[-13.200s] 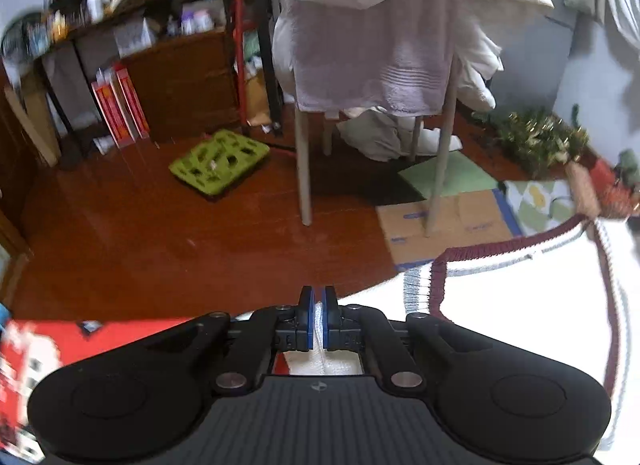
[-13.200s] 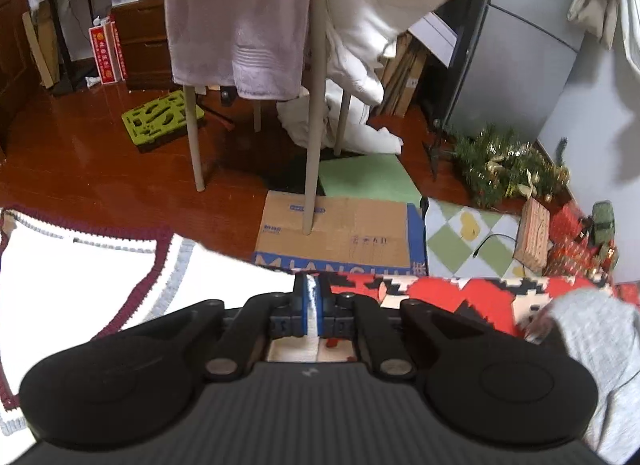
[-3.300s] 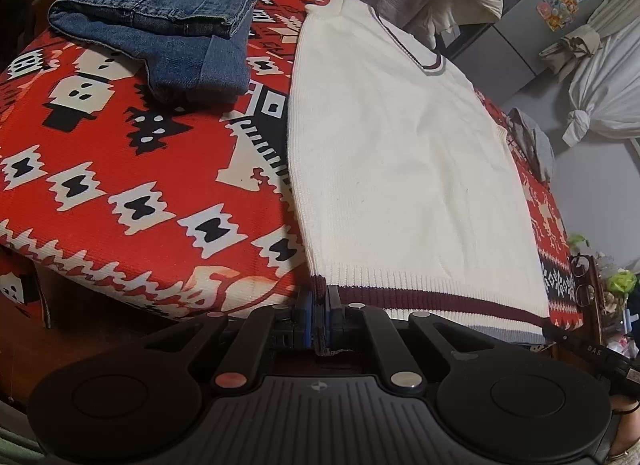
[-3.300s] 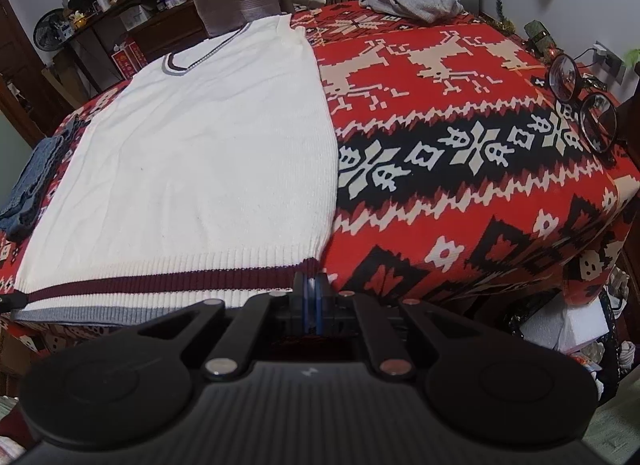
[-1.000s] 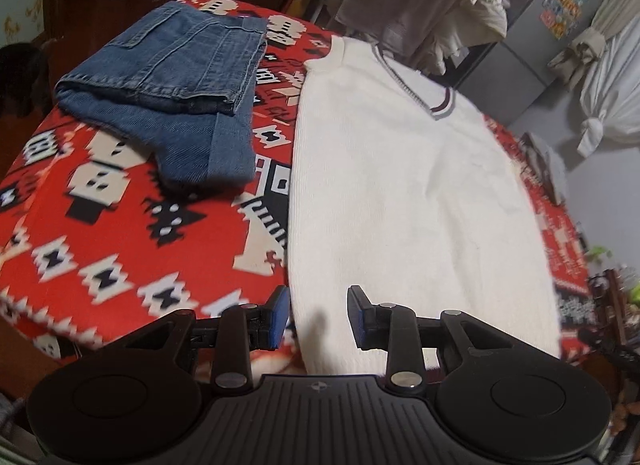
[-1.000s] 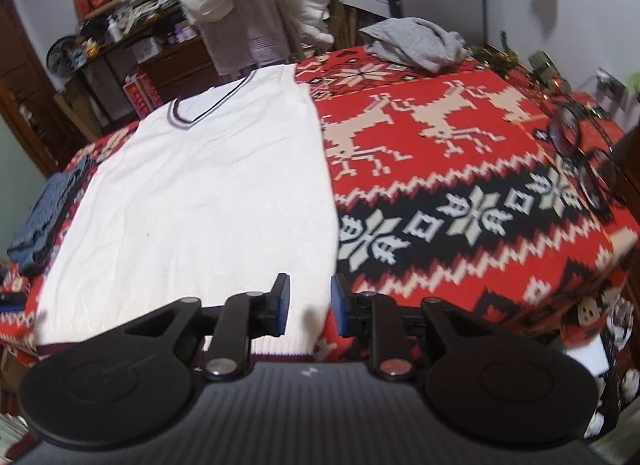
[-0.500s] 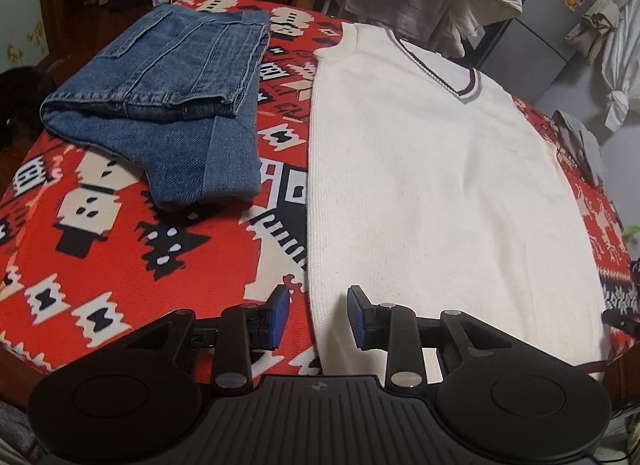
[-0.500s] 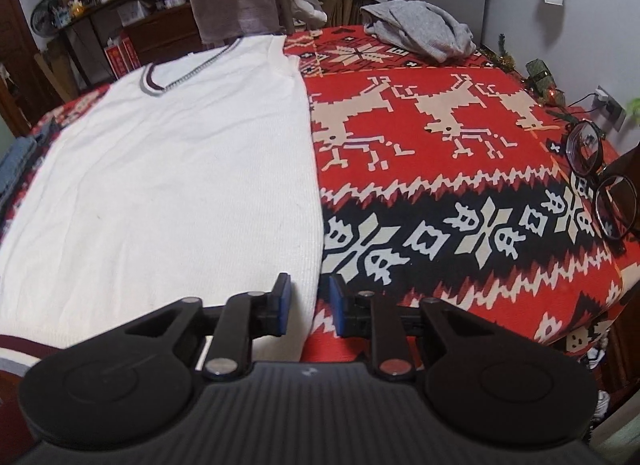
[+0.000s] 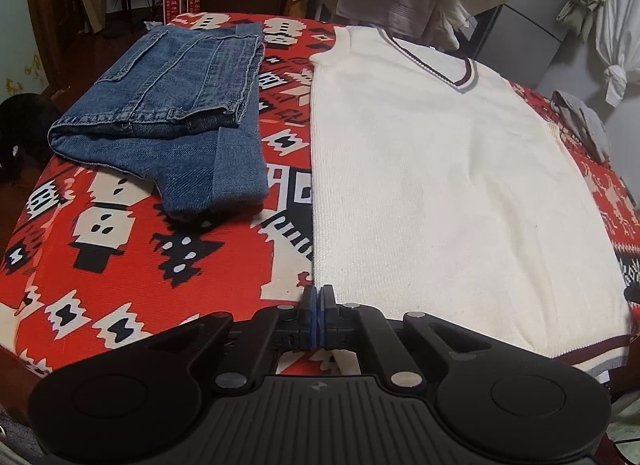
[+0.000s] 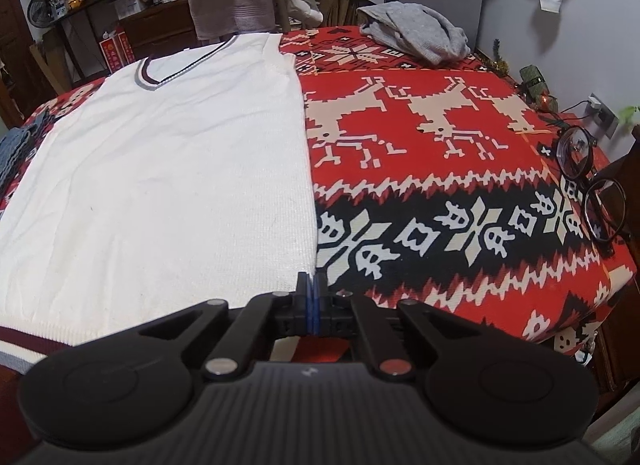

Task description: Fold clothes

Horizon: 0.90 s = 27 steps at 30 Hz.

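Cream knitted fabric makes up the sleeveless V-neck vest [image 9: 440, 169], which is spread flat, neckline away from the cameras, on a red, black and cream patterned blanket [image 9: 120, 273]. Its V-neck is trimmed in maroon and grey, and a maroon and grey band runs along the near hem. The left gripper [image 9: 319, 297] is seen at the vest's left side edge near the hem, its blue-tipped jaws pressed together on that edge. The right gripper [image 10: 311, 283] is likewise clenched on the vest's right side edge near the hem. Folded blue denim jeans [image 9: 172, 113] are laid on the blanket just left of the vest, apart from it. A crumpled grey garment [image 10: 416, 35] is seen at the blanket's far right corner, and black round-framed spectacles [image 10: 592, 181] rest near its right edge.
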Motion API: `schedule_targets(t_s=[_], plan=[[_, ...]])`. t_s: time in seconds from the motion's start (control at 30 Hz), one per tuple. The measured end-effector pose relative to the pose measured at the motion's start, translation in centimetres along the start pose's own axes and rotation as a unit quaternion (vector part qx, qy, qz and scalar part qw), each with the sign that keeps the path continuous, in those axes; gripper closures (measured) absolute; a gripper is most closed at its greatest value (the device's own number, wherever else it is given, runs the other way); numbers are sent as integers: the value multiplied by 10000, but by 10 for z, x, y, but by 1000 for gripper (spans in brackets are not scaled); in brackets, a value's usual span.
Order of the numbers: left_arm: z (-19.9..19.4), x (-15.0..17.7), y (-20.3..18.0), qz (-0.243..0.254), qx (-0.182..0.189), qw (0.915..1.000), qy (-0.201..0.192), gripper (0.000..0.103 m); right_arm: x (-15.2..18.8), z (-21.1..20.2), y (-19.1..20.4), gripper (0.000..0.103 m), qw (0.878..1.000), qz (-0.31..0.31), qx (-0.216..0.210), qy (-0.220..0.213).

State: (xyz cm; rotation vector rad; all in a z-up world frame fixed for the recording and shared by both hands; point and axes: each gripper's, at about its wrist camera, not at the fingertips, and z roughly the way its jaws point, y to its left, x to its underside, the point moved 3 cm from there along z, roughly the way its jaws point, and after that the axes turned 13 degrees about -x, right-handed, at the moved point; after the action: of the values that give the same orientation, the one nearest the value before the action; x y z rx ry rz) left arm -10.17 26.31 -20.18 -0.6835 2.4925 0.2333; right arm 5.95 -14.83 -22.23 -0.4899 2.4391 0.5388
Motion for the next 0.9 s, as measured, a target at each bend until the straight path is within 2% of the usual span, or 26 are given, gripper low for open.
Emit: schedule_targets(t_s=[0.1, 0.23, 0.33, 0.37, 0.4, 0.47, 0.5, 0.57, 0.7, 0.73, 0.8, 0.9], plan=[[-4, -1, 4, -159, 4, 9999, -4, 96, -2, -6, 1, 101, 10000, 19, -9, -64], [-13, -3, 12, -470, 172, 9987, -75, 96, -5, -17, 7, 97, 9996, -89, -89, -241], [-22, -7, 0, -398, 267, 9985, -259, 96, -10, -16, 24, 95, 9988, -283, -265, -312], [-23, -9, -7, -329, 297, 9985, -315, 93, -11, -14, 31, 95, 9983, -363, -331, -324], [-24, -11, -17, -232, 321, 9985, -376, 86, -12, -9, 39, 93, 9977, -458, -397, -314], [-24, -14, -39, 18, 335, 9982, -501, 74, -14, 0, 57, 82, 9958, -685, -504, -342], [-24, -15, -51, 151, 334, 9976, -596, 70, -15, 4, 65, 72, 9945, -809, -549, -371], [-20, -16, -72, 382, 366, 9953, -817, 65, -17, 14, 83, 67, 9914, -1058, -640, -429], [-9, -16, -104, 640, 267, 9902, -1213, 53, -21, 32, 103, 46, 9866, -1402, -607, -567], [-5, -16, -108, 679, 234, 9899, -1224, 53, -21, 36, 105, 34, 9859, -1443, -586, -611], [4, -16, -115, 738, 194, 9898, -1205, 53, -20, 44, 108, 19, 9847, -1501, -561, -686], [15, -14, -119, 771, 146, 9904, -1135, 49, -16, 54, 108, 7, 9836, -1573, -484, -741]])
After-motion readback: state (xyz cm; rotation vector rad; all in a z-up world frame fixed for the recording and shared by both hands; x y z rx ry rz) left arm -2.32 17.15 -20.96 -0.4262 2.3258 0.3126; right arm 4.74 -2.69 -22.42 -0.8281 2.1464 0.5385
